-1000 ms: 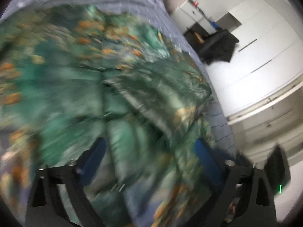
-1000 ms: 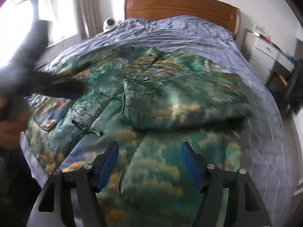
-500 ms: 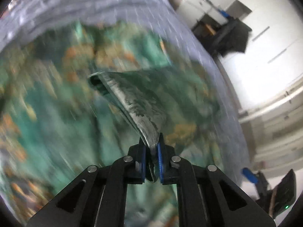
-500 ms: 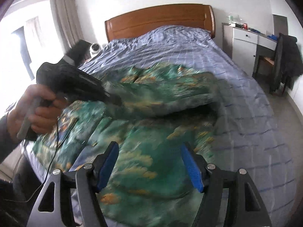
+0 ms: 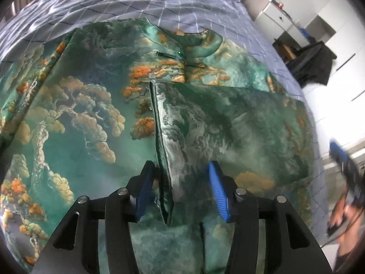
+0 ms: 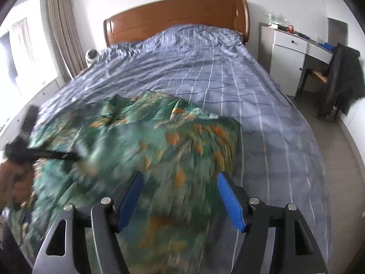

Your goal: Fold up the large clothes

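A large green garment (image 5: 91, 114) printed with orange and tan trees lies spread on the bed. One flap (image 5: 216, 118) is folded over it, and the flap's edge (image 5: 159, 150) stands up as a ridge. My left gripper (image 5: 180, 171) straddles that ridge; its jaws are opening and the blue pads (image 5: 216, 189) no longer press the cloth. My right gripper (image 6: 179, 178) hangs open above the garment's right part (image 6: 182, 150), which is blurred, with nothing between its fingers. It also shows blurred at the right of the left wrist view, right gripper (image 5: 342, 159).
The bed (image 6: 205, 68) has a blue checked cover and a wooden headboard (image 6: 178, 16). A white desk (image 6: 292, 45) and a chair draped in dark clothing (image 6: 342, 75) stand to its right. A small white round device (image 6: 92, 56) sits by the curtain (image 6: 61, 27). A hand (image 6: 18, 180) holds the left gripper.
The left gripper went from open to shut on the flap's edge, carried it across the garment, and its jaws have now parted. The right gripper stayed open and drew away towards the right.
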Tool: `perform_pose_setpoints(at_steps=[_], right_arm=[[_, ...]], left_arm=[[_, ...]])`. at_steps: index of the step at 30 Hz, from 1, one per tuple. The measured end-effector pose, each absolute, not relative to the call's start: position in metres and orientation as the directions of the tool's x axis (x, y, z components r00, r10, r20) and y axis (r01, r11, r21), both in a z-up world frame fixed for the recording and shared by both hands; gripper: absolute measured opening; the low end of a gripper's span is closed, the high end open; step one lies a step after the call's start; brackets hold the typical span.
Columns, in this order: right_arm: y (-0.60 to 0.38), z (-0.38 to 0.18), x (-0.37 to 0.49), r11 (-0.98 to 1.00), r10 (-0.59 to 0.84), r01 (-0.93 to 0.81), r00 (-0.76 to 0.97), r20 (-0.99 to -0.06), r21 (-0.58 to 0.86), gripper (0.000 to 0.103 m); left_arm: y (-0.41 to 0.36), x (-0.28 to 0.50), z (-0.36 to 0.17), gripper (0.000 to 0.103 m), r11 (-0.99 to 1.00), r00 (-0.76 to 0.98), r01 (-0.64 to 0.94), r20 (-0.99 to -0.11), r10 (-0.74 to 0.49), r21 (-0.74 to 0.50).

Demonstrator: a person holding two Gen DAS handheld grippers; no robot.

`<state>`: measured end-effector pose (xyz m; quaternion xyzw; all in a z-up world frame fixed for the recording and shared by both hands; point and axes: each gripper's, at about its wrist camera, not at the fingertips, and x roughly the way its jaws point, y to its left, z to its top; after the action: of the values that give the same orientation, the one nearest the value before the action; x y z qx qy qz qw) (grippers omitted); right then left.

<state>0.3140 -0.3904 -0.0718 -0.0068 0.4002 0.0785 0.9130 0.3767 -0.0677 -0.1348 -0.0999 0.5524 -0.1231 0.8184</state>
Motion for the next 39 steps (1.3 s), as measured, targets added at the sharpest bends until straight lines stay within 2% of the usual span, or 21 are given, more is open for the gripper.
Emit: perform_pose_setpoints(at_steps=[2,10,15,22,31,34,36,38,39], right_arm=[[-0.383,-0.081,0.345,0.988,0.125,-0.153,0.667,-0.734,0.029,0.069],[-0.376,-0.171,0.431,0.991,0.132,-0.073,0.493,-0.86,0.111,0.07],[-0.372,-0.16,0.414,0.992,0.126,-0.09,0.503,-0.855,0.093,0.07],[-0.361,-0.138,0.339,0.981,0.118,-0.193,0.478,-0.871,0.027,0.07],[-0.358,-0.172,0.345,0.986,0.083,-0.166,0.399,-0.913,0.017,0.072],[-0.352,-0.173,0.346,0.984,0.055,-0.176,0.413,-0.909,-0.021,0.072],[-0.352,-0.172,0.341,0.985,0.057,-0.173,0.438,-0.897,-0.022,0.072],[-0.352,-0.17,0.331,0.985,0.053,-0.172,0.471,-0.88,-0.032,0.072],[-0.35,-0.168,0.327,0.984,0.043,-0.17,0.488,-0.872,-0.047,0.072]], left_arm=[[-0.071,0.38,-0.143,0.037,0.954,0.352,0.11,-0.887,-0.3,-0.28],[-0.078,0.369,-0.156,0.038,0.967,0.41,0.178,-0.88,-0.24,-0.182],[-0.077,0.368,-0.159,0.038,0.966,0.429,0.182,-0.87,-0.244,-0.182],[-0.081,0.359,-0.159,0.039,0.974,0.471,0.178,-0.857,-0.212,-0.143],[-0.092,0.354,-0.16,0.039,0.981,0.51,0.183,-0.846,-0.157,-0.071],[-0.089,0.344,-0.152,0.048,0.984,0.528,0.17,-0.839,-0.136,-0.053],[-0.083,0.332,-0.144,0.064,0.986,0.54,0.164,-0.833,-0.123,-0.04],[-0.071,0.311,-0.135,0.074,0.985,0.547,0.173,-0.829,-0.121,-0.03],[-0.066,0.303,-0.132,0.076,0.984,0.546,0.178,-0.83,-0.118,-0.022]])
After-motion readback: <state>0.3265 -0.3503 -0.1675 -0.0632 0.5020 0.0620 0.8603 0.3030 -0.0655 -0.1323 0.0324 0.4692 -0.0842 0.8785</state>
